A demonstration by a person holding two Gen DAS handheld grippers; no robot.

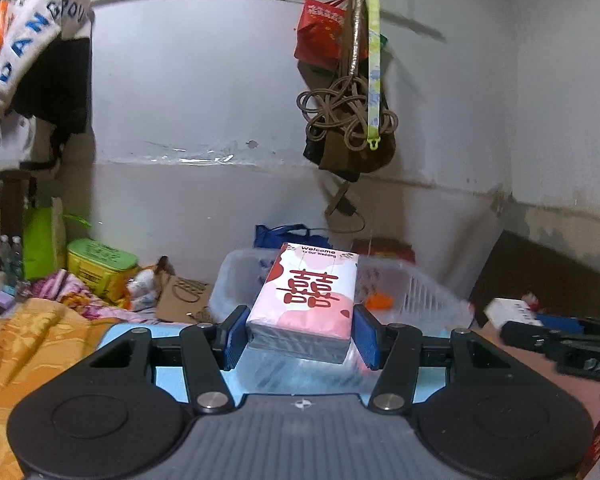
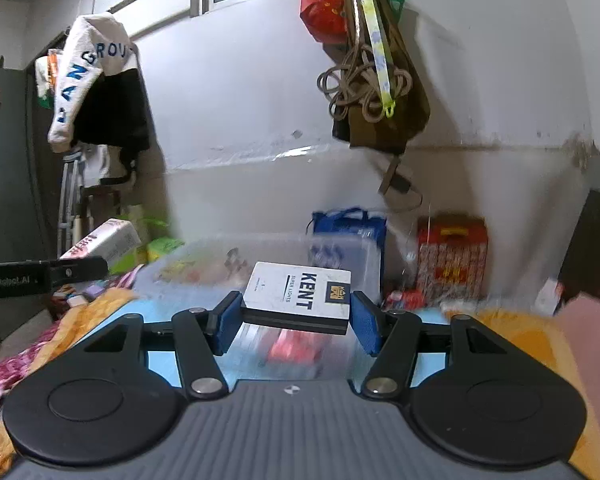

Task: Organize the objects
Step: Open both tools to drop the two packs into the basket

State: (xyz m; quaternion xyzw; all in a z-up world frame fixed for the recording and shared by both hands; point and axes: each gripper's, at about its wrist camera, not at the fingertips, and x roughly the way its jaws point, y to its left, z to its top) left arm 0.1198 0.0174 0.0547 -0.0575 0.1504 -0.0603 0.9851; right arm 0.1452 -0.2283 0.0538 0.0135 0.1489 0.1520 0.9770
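Our left tool is clenched on a pink tissue pack with a red double-happiness sign and "Welcome To Our Wedding", its blue pads pressing both sides. We hold it in the air above a clear plastic bin just beyond it. Our right tool grips a white KENT cigarette box flat between its pads, over another clear plastic container, blurred in this view. Under both lies an orange blanket. On the far wall a red bag and coiled rope hang, and a white sweatshirt hangs to the left
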